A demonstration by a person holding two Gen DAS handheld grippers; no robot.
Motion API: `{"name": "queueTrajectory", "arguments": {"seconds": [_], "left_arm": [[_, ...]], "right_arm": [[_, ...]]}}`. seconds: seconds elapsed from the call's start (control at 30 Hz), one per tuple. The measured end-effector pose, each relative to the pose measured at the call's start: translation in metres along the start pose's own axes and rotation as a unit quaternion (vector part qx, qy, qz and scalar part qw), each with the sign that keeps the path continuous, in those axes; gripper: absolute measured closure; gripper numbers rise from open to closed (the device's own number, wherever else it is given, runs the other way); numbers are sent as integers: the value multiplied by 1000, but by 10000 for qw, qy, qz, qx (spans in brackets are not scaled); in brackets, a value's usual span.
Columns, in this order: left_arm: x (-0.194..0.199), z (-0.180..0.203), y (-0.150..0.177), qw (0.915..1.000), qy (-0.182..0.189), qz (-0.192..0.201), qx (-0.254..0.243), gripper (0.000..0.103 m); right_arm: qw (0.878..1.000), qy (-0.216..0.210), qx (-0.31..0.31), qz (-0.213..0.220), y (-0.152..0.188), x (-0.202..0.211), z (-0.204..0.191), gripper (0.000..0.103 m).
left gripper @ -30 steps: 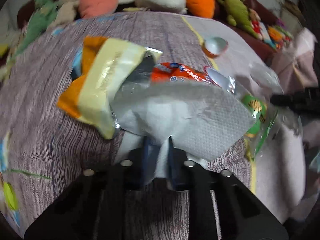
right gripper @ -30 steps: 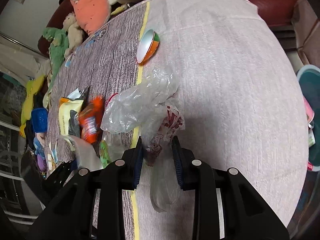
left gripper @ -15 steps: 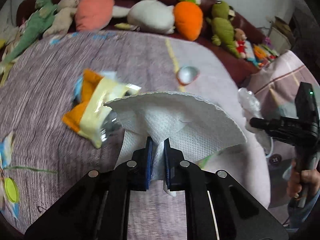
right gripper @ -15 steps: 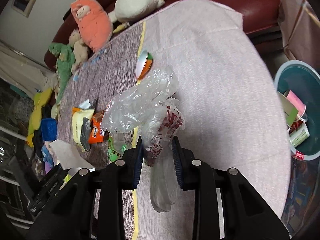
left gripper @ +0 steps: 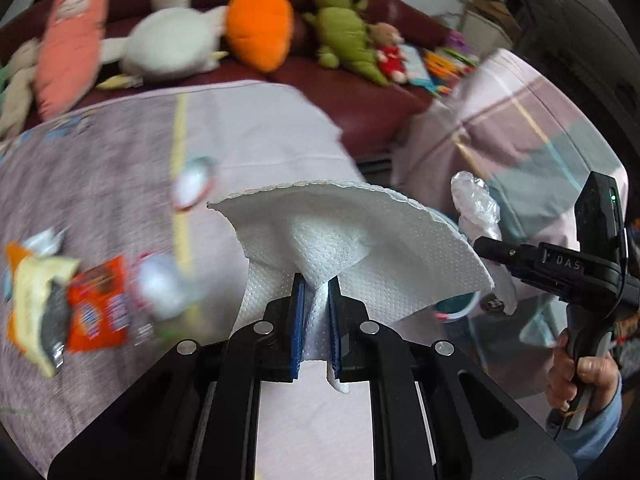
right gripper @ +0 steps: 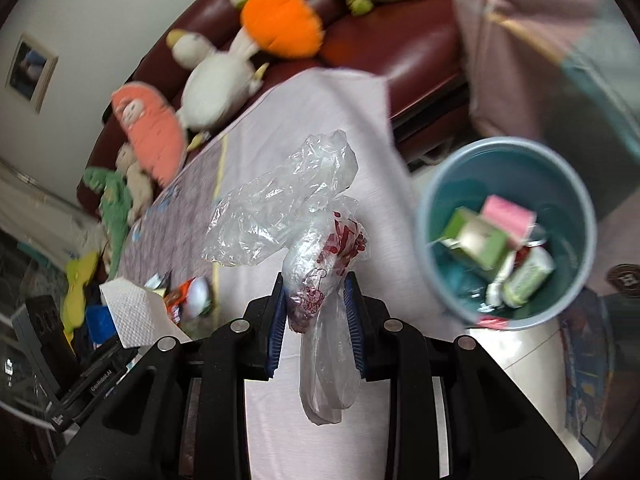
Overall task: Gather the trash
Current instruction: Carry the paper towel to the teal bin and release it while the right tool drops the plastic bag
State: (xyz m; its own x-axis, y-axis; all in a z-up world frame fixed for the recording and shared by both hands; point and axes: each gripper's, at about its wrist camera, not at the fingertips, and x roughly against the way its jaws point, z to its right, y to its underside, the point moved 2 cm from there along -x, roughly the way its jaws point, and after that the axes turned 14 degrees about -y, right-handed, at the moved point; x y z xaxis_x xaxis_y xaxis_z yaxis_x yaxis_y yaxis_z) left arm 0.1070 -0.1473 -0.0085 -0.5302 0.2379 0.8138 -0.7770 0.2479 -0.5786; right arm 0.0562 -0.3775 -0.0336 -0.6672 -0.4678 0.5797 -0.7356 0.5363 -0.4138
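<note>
The left gripper [left gripper: 316,292] pinches a napkin [left gripper: 360,240] over the table; the right gripper [right gripper: 316,300] pinches a bag [right gripper: 288,208] near the bin [right gripper: 440,184] on its right. The limp bag could snag the rim and spill. The wrappers [left gripper: 80,304] are blurred; the napkin hides most of the bin.

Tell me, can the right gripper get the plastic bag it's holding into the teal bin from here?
Probably yes. The right gripper is shut on the plastic bag, and the teal bin stands open-topped just off the table's edge, with nothing between them. It already holds some boxes but looks far from full.
</note>
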Motion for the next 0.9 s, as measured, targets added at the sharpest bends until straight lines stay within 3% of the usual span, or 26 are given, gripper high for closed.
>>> {"name": "queueTrajectory", "arguments": {"seconds": [0.3,0.6,0.67,0.73,0.9], "left_arm": [[-31,100,-17,9964,284,-171,-782,91],[-65,146,-29,9930,327,-378,-1068,91],[-70,153,-31,9924,323,-407,-1119,91],[-76,161,-33,9914,322,-442,-1185,91],[-90,176,-33,9896,322,-541,-1293,91]], "right_arm": [[9975,268,-378,527,-19,59,66,74],[9955,423,-692,499,-27,64,113,73],[9952,477,-695,494,-29,63,118,69],[9948,498,-744,490,-29,62,124,48],[9936,571,-819,534,-32,64,136,43]]}}
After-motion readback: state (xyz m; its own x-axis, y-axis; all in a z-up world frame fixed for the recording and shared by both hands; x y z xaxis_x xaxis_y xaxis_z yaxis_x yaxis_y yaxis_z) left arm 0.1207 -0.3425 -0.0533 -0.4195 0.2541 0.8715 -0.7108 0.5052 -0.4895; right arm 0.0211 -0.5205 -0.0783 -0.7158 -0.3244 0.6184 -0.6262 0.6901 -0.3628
